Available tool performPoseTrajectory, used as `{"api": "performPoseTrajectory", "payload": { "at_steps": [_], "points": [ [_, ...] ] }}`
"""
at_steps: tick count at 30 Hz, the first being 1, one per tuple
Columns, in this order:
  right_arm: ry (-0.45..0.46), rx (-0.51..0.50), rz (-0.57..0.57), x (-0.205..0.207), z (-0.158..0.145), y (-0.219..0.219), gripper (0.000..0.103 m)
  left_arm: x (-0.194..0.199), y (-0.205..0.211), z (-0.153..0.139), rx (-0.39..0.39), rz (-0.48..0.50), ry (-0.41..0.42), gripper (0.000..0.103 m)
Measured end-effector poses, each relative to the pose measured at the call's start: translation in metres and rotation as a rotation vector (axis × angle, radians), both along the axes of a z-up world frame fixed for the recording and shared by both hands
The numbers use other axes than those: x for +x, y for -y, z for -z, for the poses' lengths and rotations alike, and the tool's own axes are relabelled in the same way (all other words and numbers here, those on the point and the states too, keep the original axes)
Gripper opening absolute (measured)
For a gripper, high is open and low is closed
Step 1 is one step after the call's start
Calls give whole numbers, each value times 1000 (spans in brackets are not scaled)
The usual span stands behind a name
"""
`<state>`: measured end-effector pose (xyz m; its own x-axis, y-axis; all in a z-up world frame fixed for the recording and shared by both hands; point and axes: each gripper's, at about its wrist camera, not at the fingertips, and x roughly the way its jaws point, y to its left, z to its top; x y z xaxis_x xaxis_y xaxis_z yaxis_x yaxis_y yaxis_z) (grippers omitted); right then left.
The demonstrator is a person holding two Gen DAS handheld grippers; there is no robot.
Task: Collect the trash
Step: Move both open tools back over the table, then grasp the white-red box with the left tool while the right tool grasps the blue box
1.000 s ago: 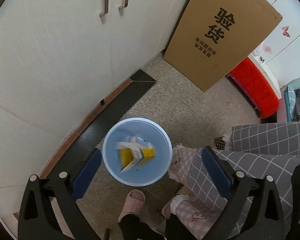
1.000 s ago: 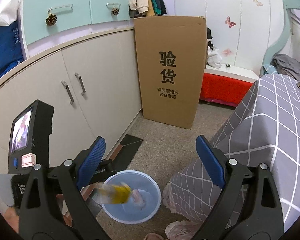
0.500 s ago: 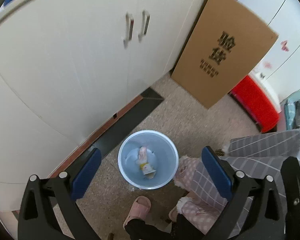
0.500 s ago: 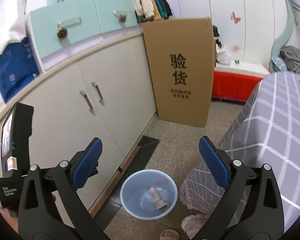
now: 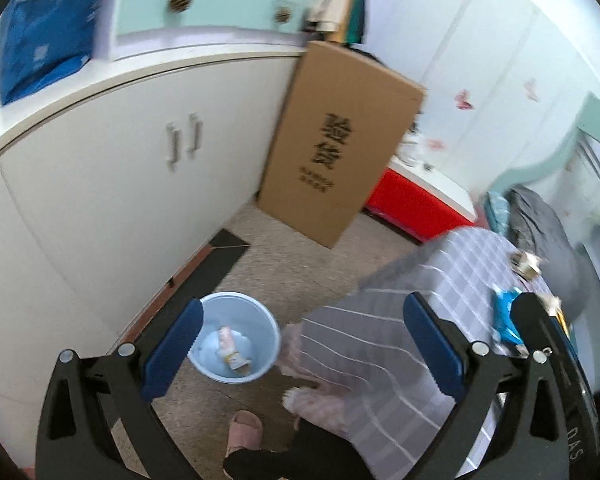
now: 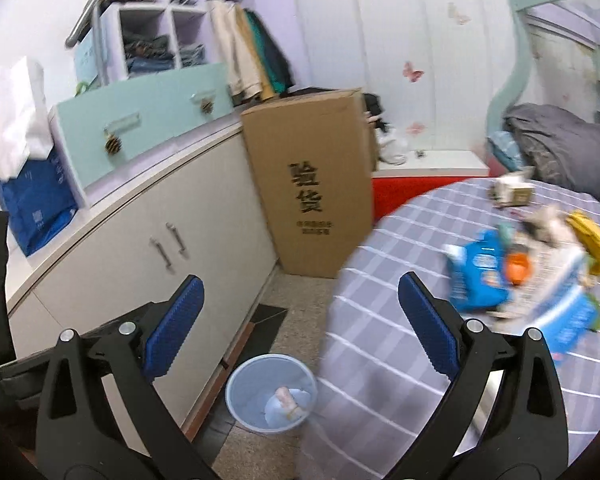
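While both the left gripper [image 5: 300,344] and right gripper [image 6: 300,328] are gaping wide and empty, wrappers [image 5: 233,347] are lying in the blue wastebasket [image 5: 260,312] below.

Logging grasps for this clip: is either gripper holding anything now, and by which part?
Nothing is held: the left gripper and right gripper are both open and empty.

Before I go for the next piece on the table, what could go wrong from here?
1. The wrappers lie heaped and overlapping on the checked tablecloth, so the open right gripper may pinch cloth or take several at once.
2. The bin sits low by the table edge, partly hidden by the cloth; a drop could miss.
3. Both views are blurred, so aim is uncertain.
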<state>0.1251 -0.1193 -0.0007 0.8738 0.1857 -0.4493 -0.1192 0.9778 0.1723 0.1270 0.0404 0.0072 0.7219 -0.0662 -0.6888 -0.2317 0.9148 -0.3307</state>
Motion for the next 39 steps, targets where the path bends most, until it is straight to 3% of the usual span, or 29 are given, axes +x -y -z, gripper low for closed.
{"api": "performPoseTrajectory", "payload": {
  "at_steps": [8,15,19,21,25,28,30,33,35,39],
  "points": [
    [-7,8,124,-37,-4,94,96,0,95,5,-43,185,-5,98],
    [-68,19,247,-49,14,167,96,5,174,30,-64,339,-65,98],
    [-99,35,292,-53,28,197,96,9,204,47,-53,376,-105,97],
    [-113,39,298,-54,34,204,96,13,214,56,-50,385,-129,84],
    [-138,72,293,-53,44,210,96,12,224,56,17,376,-117,70],
    [-140,87,277,-51,46,210,96,13,220,56,38,372,-115,44],
    [-154,112,258,-46,49,211,96,14,215,58,-17,400,-101,17],
    [-178,135,248,-40,54,212,96,12,206,57,-39,395,-81,5],
    [-199,206,221,-33,59,216,96,12,200,55,-74,409,-62,1],
    [-241,271,198,-21,66,219,96,10,190,47,-98,412,-25,0]
  ]
}}
